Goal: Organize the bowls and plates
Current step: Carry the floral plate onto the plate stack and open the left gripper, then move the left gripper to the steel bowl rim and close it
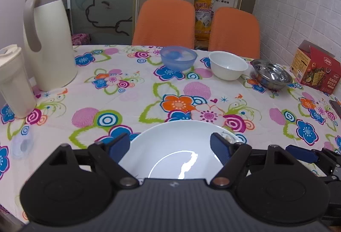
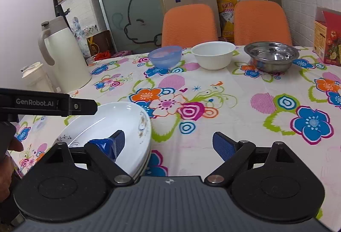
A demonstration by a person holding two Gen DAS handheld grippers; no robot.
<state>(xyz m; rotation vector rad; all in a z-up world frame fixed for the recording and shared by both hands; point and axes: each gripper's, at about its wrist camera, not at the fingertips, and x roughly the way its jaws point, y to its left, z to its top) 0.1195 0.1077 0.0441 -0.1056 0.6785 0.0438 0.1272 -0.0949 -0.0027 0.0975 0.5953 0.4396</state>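
Up close, the left gripper (image 1: 170, 144) stands wide, its two blue pads spread to either side of the white plate (image 1: 177, 146) and holding nothing; whether the pads touch the rim cannot be told. That plate tops a small stack near the counter's (image 1: 132, 102) front edge, and in the right wrist view the stack (image 2: 119, 125) shows brown scroll decoration on its rim and layered edges at its right side. The right gripper (image 2: 168, 144) is likewise wide and empty, its left pad over the stack's right edge and its right pad above bare floral cloth at 3 o'clock of the plates. Between the plates and the far row lies a broad open stretch of tablecloth with nothing standing on it. At 12 o'clock, near the far edge, sit three bowls in a line, each apart from the next: a blue translucent bowl (image 1: 178, 58), a white bowl (image 1: 228, 65) and a steel bowl (image 1: 271, 76). At 2 o'clock a red carton (image 1: 313, 67) stands close to the right edge, just beside the steel bowl. At 10 o'clock a tall cream thermos (image 1: 48, 40) and a smaller cream jug (image 1: 15, 80) crowd the left edge. Beyond the far edge two orange chairs (image 1: 164, 21) stand pushed up to the counter.
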